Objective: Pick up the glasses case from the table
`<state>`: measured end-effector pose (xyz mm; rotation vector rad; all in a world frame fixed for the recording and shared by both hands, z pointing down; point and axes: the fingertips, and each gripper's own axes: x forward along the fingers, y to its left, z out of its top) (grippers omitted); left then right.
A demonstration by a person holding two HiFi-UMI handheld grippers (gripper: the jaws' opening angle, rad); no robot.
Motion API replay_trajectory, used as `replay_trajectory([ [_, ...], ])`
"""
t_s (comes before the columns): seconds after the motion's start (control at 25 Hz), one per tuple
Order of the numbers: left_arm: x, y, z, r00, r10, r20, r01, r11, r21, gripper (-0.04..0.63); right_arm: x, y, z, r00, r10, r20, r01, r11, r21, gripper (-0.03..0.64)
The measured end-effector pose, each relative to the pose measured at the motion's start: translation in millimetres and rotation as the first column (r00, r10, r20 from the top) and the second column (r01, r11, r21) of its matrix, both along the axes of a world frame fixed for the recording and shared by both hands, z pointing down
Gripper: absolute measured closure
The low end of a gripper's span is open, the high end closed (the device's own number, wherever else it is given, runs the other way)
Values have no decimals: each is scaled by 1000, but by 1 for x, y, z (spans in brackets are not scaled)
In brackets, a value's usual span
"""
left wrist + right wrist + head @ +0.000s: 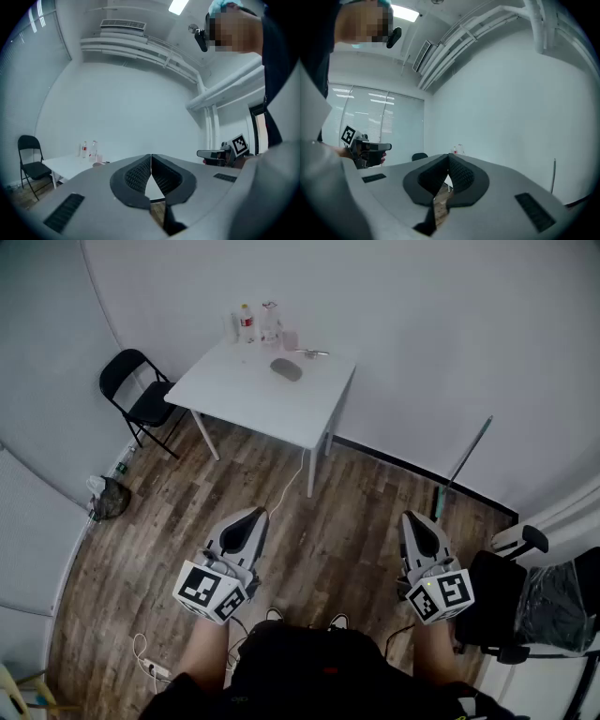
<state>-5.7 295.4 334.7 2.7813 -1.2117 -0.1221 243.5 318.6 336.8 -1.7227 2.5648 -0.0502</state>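
Evidently both grippers [255, 515] [410, 519] closed (empty).

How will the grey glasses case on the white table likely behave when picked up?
The glasses case looks a smooth, rounded oval, so probably stiff but slippery to pinch. It lies flat on the table, so rolling seems unlikely. Small beside the bottles, it is likely light.

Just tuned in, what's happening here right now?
A person stands some way back from the white table, holding the left tool and the right tool level, both shut and empty. The grey glasses case lies untouched on the table, near two bottles at its far edge. The pickup has not begun.
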Motion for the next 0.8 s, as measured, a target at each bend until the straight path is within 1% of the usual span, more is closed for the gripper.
replay_trajectory([
  [0.16, 0, -2, 1, 1000, -10, 13, 10, 1000, 0, 574, 0, -1, -1, 1000, -5, -3, 5, 1000, 0, 597],
  [0.44, -2, -3, 4, 1000, -1, 25, 1, 1000, -6, 574, -4, -2, 1, 1000, -9, 8, 9, 1000, -3, 597],
  [0.6, -3, -2, 5, 1000, 9, 28, -9, 1000, -5, 574, -6, -2, -3, 998, -6, 62, 4, 1000, 23, 597],
  [0.68, -5, -2, 6, 999, 20, 32, -19, 1000, -6, 574, -12, -2, -4, 997, -20, 73, 17, 999, 32, 597],
  [0.8, -16, -3, 8, 999, 35, 41, -34, 999, -3, 574, -30, -8, -1, 998, -33, 61, 32, 999, 23, 597],
])
